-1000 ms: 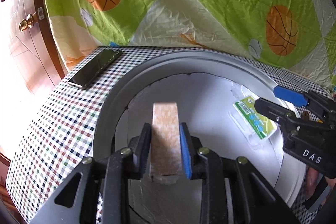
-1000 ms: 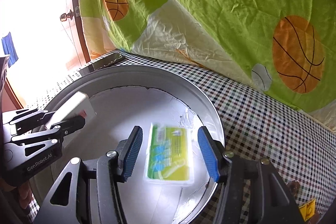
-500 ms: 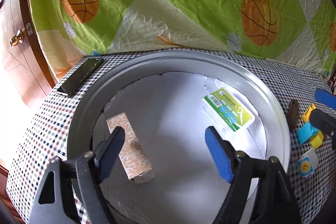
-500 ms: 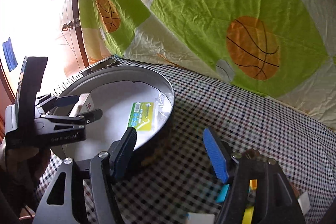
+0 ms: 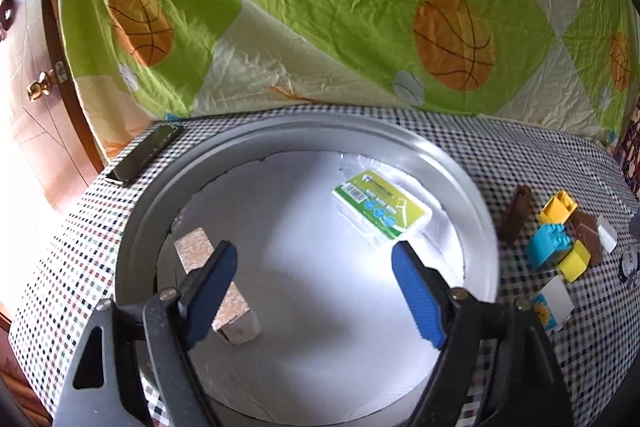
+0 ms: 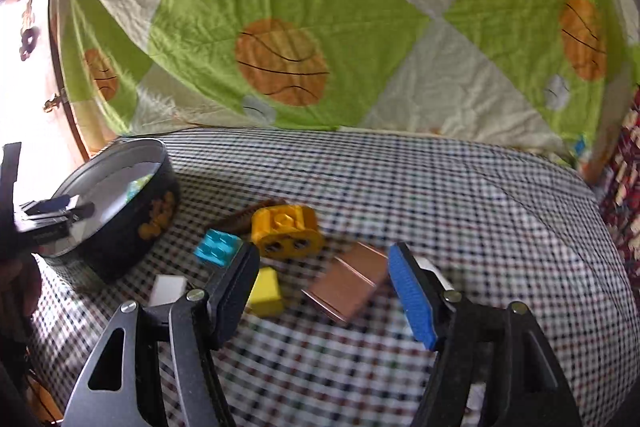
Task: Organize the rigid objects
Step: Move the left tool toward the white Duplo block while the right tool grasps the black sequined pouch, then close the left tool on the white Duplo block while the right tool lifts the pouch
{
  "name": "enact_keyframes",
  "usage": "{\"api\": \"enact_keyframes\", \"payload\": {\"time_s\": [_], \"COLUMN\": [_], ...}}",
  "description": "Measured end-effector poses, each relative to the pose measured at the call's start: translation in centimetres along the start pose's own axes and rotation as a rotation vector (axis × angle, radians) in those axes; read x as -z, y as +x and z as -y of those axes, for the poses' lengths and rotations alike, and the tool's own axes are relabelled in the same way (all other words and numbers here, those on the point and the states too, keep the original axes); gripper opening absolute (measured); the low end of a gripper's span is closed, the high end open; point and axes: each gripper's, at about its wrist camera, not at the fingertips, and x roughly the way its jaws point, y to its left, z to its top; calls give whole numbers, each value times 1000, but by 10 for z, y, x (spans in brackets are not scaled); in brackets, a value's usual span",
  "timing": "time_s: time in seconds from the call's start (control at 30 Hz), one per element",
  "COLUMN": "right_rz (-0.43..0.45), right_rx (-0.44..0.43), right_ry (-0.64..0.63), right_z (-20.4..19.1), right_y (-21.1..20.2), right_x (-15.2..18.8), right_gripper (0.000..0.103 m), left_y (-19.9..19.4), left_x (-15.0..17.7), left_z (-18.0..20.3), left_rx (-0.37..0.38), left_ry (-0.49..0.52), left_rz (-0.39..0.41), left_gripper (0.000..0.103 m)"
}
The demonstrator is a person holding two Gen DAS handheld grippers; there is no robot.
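A round metal tin (image 5: 132,227) holds a tan patterned box (image 5: 196,247) at its left and a green-labelled plastic case (image 5: 380,205) at its right. My left gripper (image 5: 316,291) is open and empty above the tin. My right gripper (image 6: 324,291) is open and empty over a pile of toy blocks on the checked cloth: a yellow round block (image 6: 286,227), a blue brick (image 6: 216,247), a yellow block (image 6: 266,291), a brown flat block (image 6: 348,281) and a white block (image 6: 168,289). The tin (image 6: 132,223) stands to the left of the pile.
A black phone (image 5: 146,153) lies on the cloth behind the tin's left side. A basketball-print sheet (image 6: 320,27) hangs behind the table. A wooden door (image 5: 28,99) is at far left. The blocks also show in the left wrist view (image 5: 556,235).
My left gripper let go of the tan box in the tin, opened and pulled back. My right gripper swung right, from over the green case to above the block pile.
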Motion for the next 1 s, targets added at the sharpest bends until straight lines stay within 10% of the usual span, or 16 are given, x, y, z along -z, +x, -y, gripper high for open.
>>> {"api": "enact_keyframes", "payload": {"time_s": [0.37,0.7,1.0], "right_rz": [-31,-65,-75], "right_rx": [140,137,149], "right_ry": [145,188,211], "right_z": [72,88,91], "right_y": [-17,-10,-8], "right_x": [35,49,49], "right_gripper": [69,69,69], "left_y": [-20,-29,-24], "left_x": [19,24,42], "left_z": [105,132,168], "left_rx": [233,137,237], "left_ry": [120,186,295], "left_rz": [-35,43,-30], "left_gripper": [100,103,97]}}
